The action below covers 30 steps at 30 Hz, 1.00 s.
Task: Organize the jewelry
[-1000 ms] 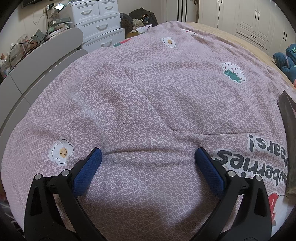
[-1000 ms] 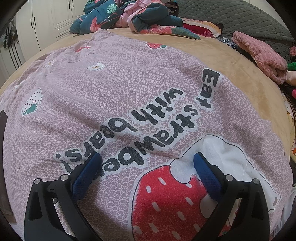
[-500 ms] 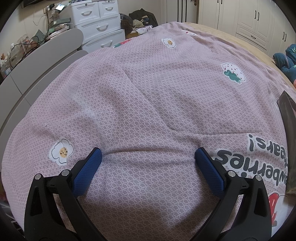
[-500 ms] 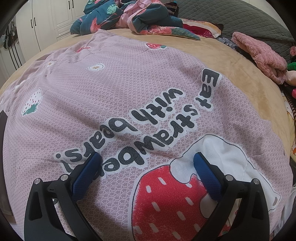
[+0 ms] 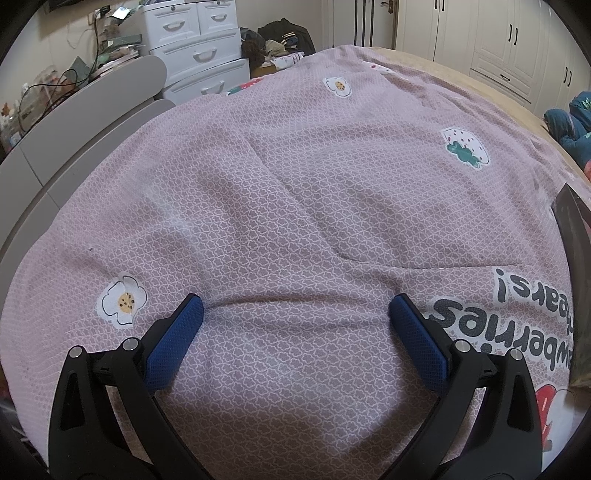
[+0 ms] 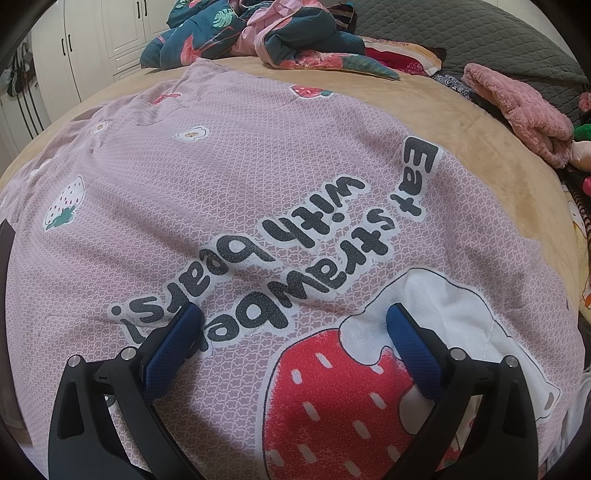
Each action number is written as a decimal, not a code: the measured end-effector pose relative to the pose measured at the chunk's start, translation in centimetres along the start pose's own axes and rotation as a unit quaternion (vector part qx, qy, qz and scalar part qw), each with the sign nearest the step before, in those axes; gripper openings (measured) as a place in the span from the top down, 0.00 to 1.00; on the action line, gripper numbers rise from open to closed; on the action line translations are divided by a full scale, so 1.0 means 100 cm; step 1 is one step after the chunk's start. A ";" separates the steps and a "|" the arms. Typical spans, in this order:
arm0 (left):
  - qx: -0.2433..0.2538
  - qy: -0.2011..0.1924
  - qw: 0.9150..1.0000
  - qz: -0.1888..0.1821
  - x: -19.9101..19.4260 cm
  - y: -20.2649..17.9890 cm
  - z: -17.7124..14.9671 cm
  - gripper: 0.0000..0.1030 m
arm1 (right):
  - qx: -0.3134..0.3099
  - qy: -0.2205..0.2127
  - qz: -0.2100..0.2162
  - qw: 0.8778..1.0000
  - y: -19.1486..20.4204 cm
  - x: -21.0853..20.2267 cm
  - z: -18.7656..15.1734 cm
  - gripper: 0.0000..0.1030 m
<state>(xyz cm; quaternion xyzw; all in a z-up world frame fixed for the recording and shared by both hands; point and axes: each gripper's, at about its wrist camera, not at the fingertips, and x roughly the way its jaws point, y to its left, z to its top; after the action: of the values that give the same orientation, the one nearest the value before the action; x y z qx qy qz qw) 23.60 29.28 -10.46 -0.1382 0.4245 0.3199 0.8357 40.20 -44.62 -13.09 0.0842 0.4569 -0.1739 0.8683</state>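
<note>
No jewelry shows in either view. My left gripper (image 5: 295,306) is open and empty, its blue pads resting low over a pink patterned blanket (image 5: 295,192) on a bed. My right gripper (image 6: 293,317) is open and empty over the same blanket (image 6: 240,155), above the printed strawberry (image 6: 332,391) and black lettering. A dark flat object (image 5: 576,258) stands at the right edge of the left wrist view and shows as a dark sliver (image 6: 5,240) at the left edge of the right wrist view; what it is cannot be told.
White drawers (image 5: 195,48) and a grey bed end panel (image 5: 85,122) lie to the left. White wardrobes (image 5: 517,48) stand behind. Crumpled bedding (image 6: 280,40), a pink fluffy item (image 6: 524,110) and a dark quilt (image 6: 480,33) lie at the bed's far side.
</note>
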 end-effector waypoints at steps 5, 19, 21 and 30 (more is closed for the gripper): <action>0.001 0.001 1.000 0.001 0.000 0.000 0.000 0.08 | 0.000 0.000 0.000 1.000 0.000 0.000 0.000 0.04; -0.001 0.002 1.000 -0.002 0.003 0.000 0.002 0.08 | 0.000 0.000 0.000 1.000 0.000 0.000 0.000 0.04; -0.003 0.004 1.000 -0.004 0.003 0.000 0.002 0.08 | 0.000 0.000 0.000 1.000 0.000 0.000 0.000 0.04; -0.001 0.003 1.000 -0.001 0.002 -0.004 0.001 0.08 | 0.000 0.000 0.000 1.000 0.000 0.000 0.000 0.04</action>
<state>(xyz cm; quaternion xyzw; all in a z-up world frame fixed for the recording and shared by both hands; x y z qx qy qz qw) 24.02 29.13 -10.56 -0.1403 0.4264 0.3192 0.8346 40.18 -44.59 -13.08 0.0839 0.4567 -0.1741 0.8684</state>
